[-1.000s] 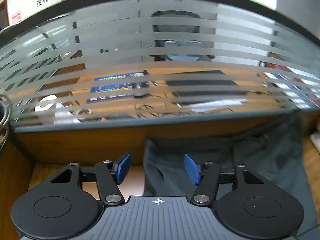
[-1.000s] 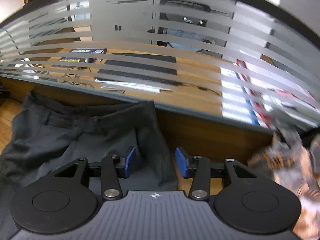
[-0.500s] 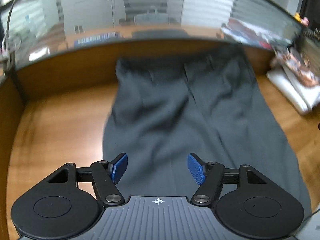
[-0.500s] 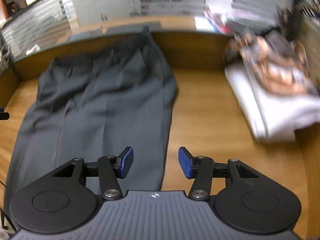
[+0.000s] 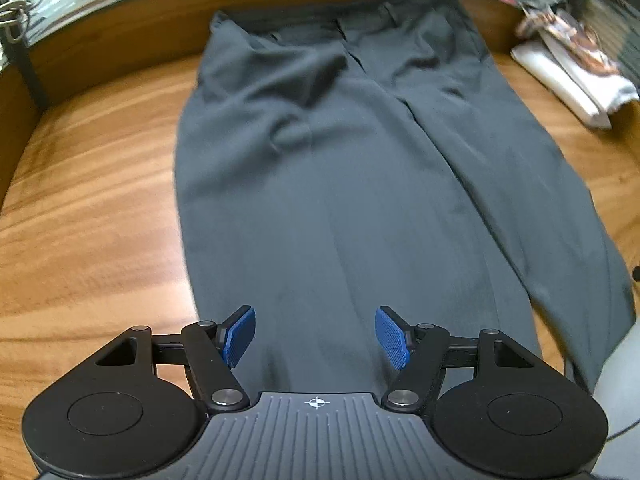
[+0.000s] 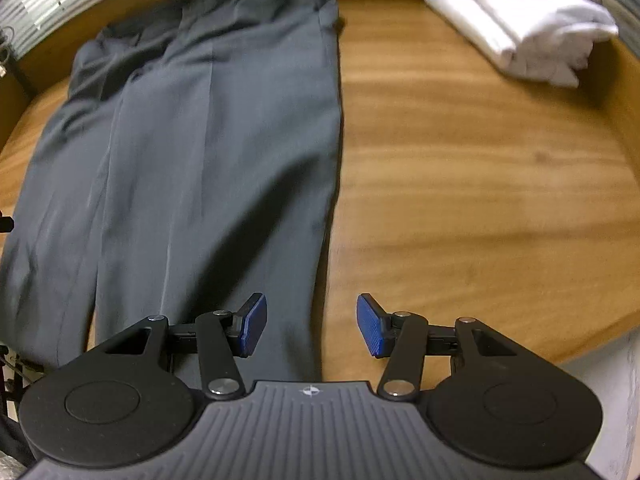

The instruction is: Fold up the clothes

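Both my grippers are tipped way down now compared to a second ago. The glass partition is almost gone at 12 o'clock, and the grey trousers [image 5: 340, 184] fill the views, lower legs under the left gripper [image 5: 316, 338] and right gripper [image 6: 311, 330].

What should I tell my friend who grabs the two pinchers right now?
Left gripper: open, empty, above the trousers' left leg near the hem end.
Right gripper: open, empty, over the trousers' right edge.
Trousers lie flat and unfolded on the wooden table, waistband at the far side. A folded white garment sits far right.
Done: trousers spread out.
Left: grip the leg ends and fold; no fold made yet.
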`<state>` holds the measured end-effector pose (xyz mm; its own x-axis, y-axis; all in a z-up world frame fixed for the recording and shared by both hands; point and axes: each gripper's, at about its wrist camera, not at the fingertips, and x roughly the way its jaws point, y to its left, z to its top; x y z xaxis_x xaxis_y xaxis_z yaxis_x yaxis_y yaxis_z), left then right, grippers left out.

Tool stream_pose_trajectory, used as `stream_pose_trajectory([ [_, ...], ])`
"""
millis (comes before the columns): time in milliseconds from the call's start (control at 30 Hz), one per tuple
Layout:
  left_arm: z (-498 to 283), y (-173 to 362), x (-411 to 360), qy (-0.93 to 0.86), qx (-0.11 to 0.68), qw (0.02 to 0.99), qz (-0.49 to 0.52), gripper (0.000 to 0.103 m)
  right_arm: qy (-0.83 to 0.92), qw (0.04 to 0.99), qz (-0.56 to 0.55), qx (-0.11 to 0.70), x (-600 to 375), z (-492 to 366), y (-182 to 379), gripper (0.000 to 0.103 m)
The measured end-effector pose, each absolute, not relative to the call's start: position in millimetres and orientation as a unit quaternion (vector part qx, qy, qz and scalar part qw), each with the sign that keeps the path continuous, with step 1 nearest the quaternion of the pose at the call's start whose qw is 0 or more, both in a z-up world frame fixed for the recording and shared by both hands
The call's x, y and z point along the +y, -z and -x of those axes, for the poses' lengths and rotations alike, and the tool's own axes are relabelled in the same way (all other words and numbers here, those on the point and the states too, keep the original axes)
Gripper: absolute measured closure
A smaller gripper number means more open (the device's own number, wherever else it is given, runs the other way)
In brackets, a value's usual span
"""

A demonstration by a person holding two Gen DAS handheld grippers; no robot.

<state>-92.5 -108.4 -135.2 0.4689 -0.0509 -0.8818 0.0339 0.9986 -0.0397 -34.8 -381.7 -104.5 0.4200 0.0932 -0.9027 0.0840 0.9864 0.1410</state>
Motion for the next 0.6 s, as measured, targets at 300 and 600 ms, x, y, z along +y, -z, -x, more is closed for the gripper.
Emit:
stream_pose_trajectory([
  [300,95,159,-126,0.017,0.549,0.836,0.020,0.035,-0.027,0.830,-0.065,0.554,-372,44,123,0.101],
  [600,93,165,-134,0.001,0.551,0.835,0.005,0.034,0.040,0.851,-0.029,0.523,-419,52,50,0.101],
])
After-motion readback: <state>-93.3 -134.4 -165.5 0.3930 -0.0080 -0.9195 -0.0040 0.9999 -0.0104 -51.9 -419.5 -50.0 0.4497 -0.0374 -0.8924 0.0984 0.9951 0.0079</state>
